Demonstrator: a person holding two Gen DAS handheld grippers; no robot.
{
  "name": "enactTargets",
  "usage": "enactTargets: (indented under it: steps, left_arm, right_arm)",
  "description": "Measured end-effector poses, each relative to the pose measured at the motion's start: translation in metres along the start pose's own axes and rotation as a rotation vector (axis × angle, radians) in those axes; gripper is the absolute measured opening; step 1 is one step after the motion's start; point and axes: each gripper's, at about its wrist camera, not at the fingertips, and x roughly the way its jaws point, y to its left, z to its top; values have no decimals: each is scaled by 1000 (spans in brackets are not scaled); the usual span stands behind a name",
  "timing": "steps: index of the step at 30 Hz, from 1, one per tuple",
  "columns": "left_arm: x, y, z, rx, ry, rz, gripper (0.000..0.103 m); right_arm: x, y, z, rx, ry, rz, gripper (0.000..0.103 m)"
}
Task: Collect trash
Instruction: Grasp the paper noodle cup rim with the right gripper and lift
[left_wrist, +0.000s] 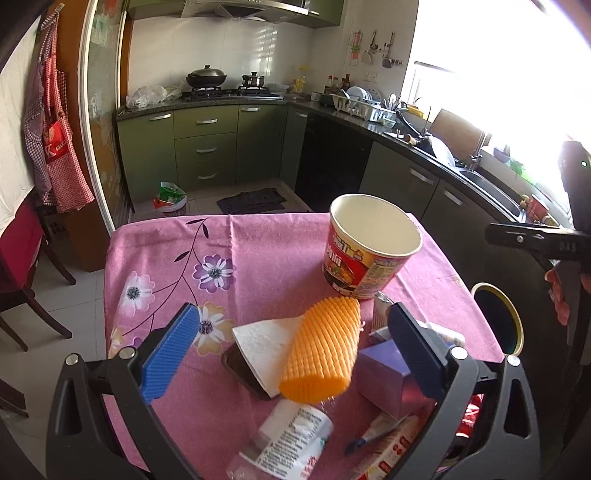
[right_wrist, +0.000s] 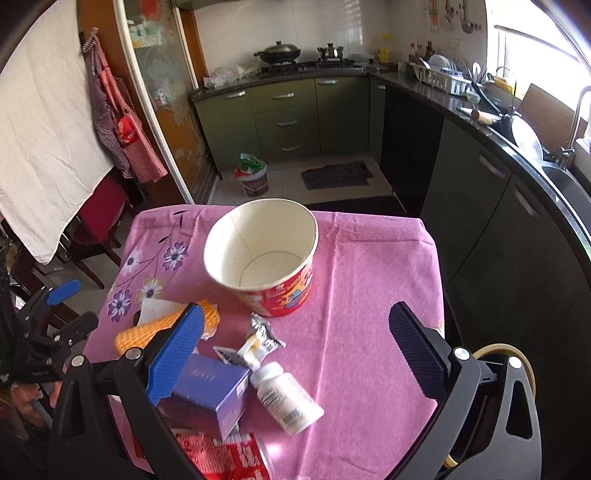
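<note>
Trash lies on a pink flowered tablecloth. My left gripper is open above an orange foam net sleeve, which lies between its blue fingers, untouched as far as I can see. Beside it are a white napkin, a purple box and a white bottle. My right gripper is open too, with nothing held. It hovers over the purple box, white bottle and torn sachets. An upright, seemingly empty noodle cup stands beyond. The orange sleeve shows at the left.
A gold-rimmed bin stands past the table's right edge; its rim shows behind my right finger. A red packet lies at the near edge. Green kitchen cabinets and a floor bucket lie beyond. A chair stands at the left.
</note>
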Motion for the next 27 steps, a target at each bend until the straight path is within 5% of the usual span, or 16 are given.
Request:
enactTargets:
  steps: [10, 15, 22, 27]
  left_arm:
    - [44, 18, 20, -9, 13, -2, 97]
    - [50, 17, 20, 9, 15, -12, 97]
    - [56, 14, 16, 27, 35, -41, 97]
    - [55, 12, 15, 41, 33, -54, 97]
  right_arm:
    - [130, -24, 65, 72, 301, -40, 46]
    - [158, -21, 70, 68, 367, -54, 39]
    - [174, -19, 64, 73, 417, -70, 9]
    - [162, -26, 66, 97, 386, -54, 5]
